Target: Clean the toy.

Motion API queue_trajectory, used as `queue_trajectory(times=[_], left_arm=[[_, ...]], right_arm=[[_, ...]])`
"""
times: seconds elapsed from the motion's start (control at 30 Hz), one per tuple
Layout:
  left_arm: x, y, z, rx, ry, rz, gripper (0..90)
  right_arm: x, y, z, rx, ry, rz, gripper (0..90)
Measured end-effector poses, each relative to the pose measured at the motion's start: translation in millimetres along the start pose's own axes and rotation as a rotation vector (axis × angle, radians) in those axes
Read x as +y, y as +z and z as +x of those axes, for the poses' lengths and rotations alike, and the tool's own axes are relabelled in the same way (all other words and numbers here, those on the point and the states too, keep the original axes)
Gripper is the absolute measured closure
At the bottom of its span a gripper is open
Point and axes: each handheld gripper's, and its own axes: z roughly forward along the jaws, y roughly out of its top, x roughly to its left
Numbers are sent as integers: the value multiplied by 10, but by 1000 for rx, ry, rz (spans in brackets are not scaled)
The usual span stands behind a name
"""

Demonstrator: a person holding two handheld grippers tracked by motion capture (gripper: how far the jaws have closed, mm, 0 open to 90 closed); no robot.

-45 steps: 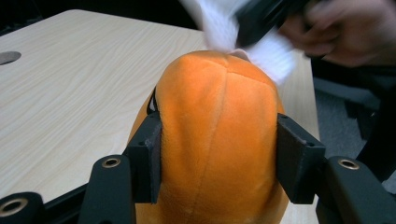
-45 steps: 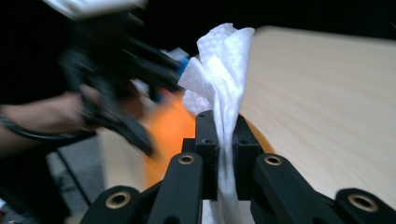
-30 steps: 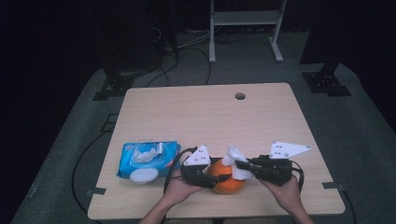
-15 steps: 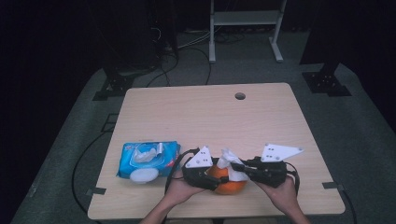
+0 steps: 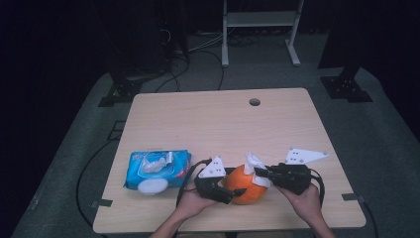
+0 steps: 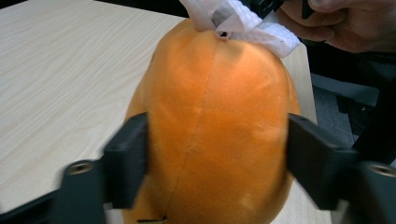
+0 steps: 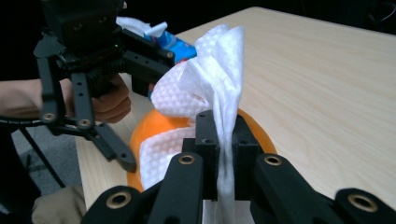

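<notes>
An orange plush toy [image 5: 242, 186] stands near the table's front edge. My left gripper [image 5: 225, 194] comes at it from the left, and its two black jaws press against the toy's [image 6: 219, 116] sides. Those jaws have just been opening a little, with the toy still between them. A white wipe [image 5: 253, 162] lies crumpled over the toy's top. My right gripper [image 5: 262, 173] reaches in from the right and is shut on that wipe [image 7: 219, 70], which stands up from between its jaws [image 7: 224, 140] above the toy [image 7: 144, 130].
A blue pack of wet wipes [image 5: 157, 169] with its lid flipped up lies at the front left, close to my left hand. The wooden table [image 5: 223, 124] has a cable hole [image 5: 254, 102] at the back. A metal stand [image 5: 260, 29] stands on the floor behind.
The right gripper swayed slightly left and came back with the wipe. The toy and the left hand have stayed almost where they were.
</notes>
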Motion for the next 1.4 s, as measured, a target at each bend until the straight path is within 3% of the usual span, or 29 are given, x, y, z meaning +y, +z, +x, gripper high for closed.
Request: queue_trajectory(times=[0.07, 0.13, 0.2, 0.23, 0.27, 0.43, 0.57, 0.63, 0.67, 0.73, 0.83, 0.9, 1.0, 1.1, 1.17, 1.23, 1.3, 1.4], left_arm=[[4, 9, -17, 10, 6, -7, 360], [15, 7, -47, 14, 23, -8, 367], [26, -30, -68, 17, 37, -19, 393], [29, -58, -74, 25, 39, -29, 400], [29, -58, -74, 25, 39, -29, 404], [51, -130, -26, 36, 33, -31, 404], [56, -106, -40, 33, 34, -28, 400], [62, -119, -48, 34, 38, -30, 399], [60, -129, -50, 34, 36, -33, 399], [66, -161, -47, 33, 30, -49, 400], [76, -187, -31, 33, 30, -48, 404], [78, -161, -42, 33, 33, -42, 403], [92, -124, -68, 30, 48, -37, 400], [84, -137, -67, 34, 49, -35, 403], [73, -157, -57, 32, 29, -48, 404], [74, -172, -46, 33, 28, -48, 404], [89, -174, -66, 35, 46, -44, 405], [106, -147, -87, 28, 53, -41, 404]], right_arm=[[48, -35, 104, -20, -48, -32, 840], [97, -31, 189, 26, -70, -57, 839], [97, 19, 221, 19, -94, -26, 840], [68, 29, 191, 22, -84, -24, 841], [27, 22, 115, 43, -41, -33, 841], [-66, -34, -97, -7, 45, -35, 840], [14, -23, 45, 56, 0, -81, 838], [34, 31, 128, 48, -51, -53, 838], [21, 45, 127, 47, -53, -46, 838], [-20, 41, 47, 55, -11, -46, 840], [-91, 18, -51, 12, 33, -17, 839], [-82, -7, -34, 10, 31, -37, 836], [14, -5, 95, 62, -22, -78, 823], [13, 75, 156, 56, -64, -29, 830], [-52, 85, 57, 63, -10, -26, 835], [-90, 52, -27, 39, 30, -13, 835], [-89, 8, -36, 21, 37, -14, 834], [-25, -29, 50, 67, 14, -66, 833]])
